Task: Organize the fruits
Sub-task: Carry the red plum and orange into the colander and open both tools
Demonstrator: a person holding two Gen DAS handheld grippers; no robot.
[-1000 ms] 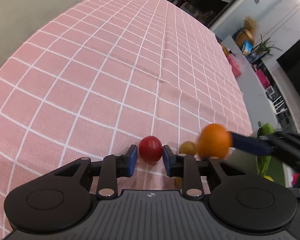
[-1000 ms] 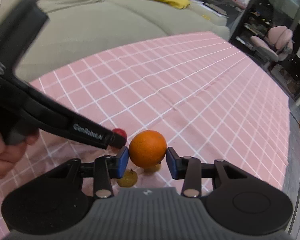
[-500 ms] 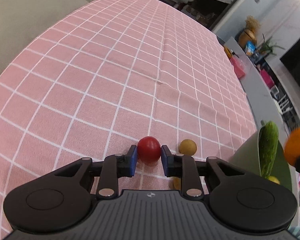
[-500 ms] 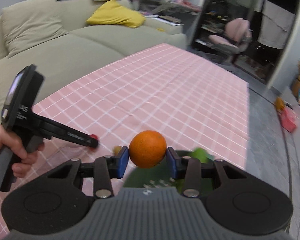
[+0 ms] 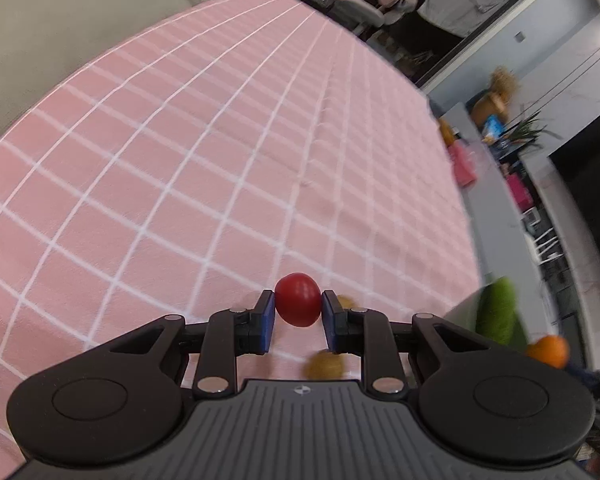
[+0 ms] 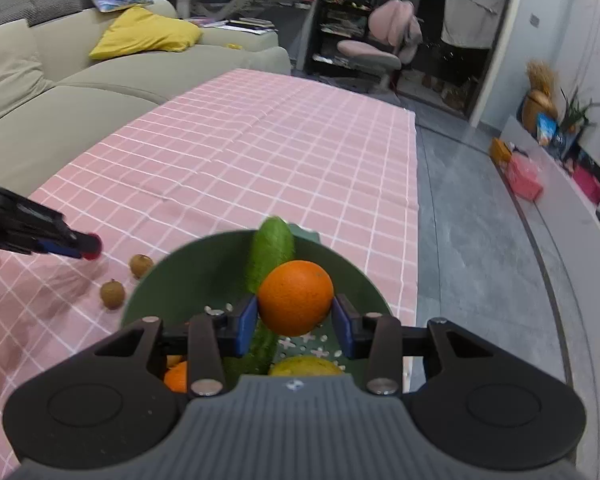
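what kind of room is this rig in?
Most likely a home living room: a beige sofa with a yellow cushion, a pink desk chair by cluttered shelves, and a table under a pink checked tablecloth.

Both grippers: black linkage arms w/ silver screws, blue fingers (image 6: 247,324), ribbed grey housing, round black caps.

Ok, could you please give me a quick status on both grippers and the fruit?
Left gripper shut on tomato. Right gripper shut on orange, over the bowl. Two longans on the cloth; nothing blocking.
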